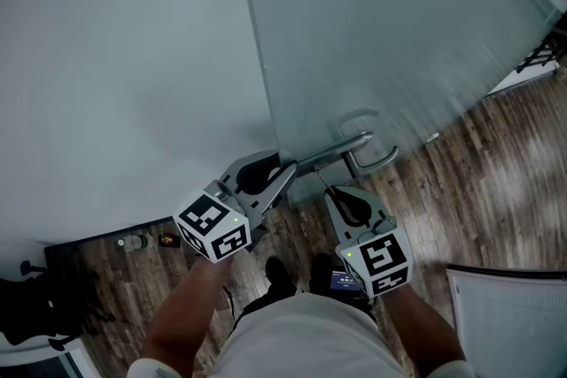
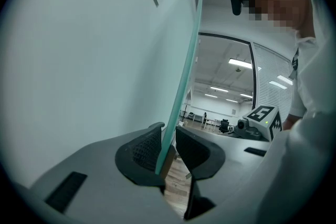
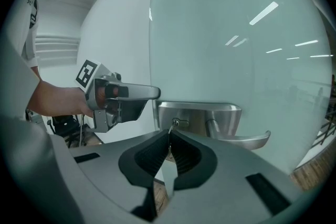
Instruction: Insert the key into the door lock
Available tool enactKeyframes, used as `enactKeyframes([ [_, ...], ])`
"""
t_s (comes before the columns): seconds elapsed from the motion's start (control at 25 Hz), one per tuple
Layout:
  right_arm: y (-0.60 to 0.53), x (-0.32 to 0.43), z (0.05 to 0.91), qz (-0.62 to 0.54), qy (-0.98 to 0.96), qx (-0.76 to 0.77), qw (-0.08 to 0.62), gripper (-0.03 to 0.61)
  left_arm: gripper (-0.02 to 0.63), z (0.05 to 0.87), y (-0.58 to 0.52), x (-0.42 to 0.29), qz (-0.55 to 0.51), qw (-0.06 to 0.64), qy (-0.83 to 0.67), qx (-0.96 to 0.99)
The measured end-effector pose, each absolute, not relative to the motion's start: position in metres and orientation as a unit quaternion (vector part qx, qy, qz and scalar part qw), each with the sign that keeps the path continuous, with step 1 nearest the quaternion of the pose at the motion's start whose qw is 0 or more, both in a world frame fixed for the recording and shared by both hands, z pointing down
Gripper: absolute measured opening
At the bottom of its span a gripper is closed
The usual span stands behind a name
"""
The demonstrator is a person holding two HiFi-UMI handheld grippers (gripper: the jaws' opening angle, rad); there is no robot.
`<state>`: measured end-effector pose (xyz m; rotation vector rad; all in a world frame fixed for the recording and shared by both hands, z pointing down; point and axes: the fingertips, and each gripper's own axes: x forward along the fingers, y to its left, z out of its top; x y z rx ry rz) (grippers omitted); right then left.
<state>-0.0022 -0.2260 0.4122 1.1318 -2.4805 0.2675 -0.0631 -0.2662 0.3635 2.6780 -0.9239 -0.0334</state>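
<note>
Key [image 3: 170, 130] sits mostly hidden between right gripper [image 1: 332, 193] jaws.

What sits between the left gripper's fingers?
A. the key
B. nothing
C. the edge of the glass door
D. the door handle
C: the left gripper view shows the door edge between the left gripper's fingers; the right gripper has the key at the lock.

The head view looks steeply down the glass door [image 1: 381, 31]. The left gripper view sights close along its edge. The right gripper view closely faces its lever handle [image 3: 247, 139], shared with the head view.
</note>
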Motion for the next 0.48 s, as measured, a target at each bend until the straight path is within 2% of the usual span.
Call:
enactKeyframes([
  [0.48, -0.2256, -0.0011, 0.4122, 0.092, -0.884, 0.411, 0.202, 0.018, 0.100, 0.3640, -0.2659, -0.0627, -0.015, 0.155, -0.315, 0.936],
])
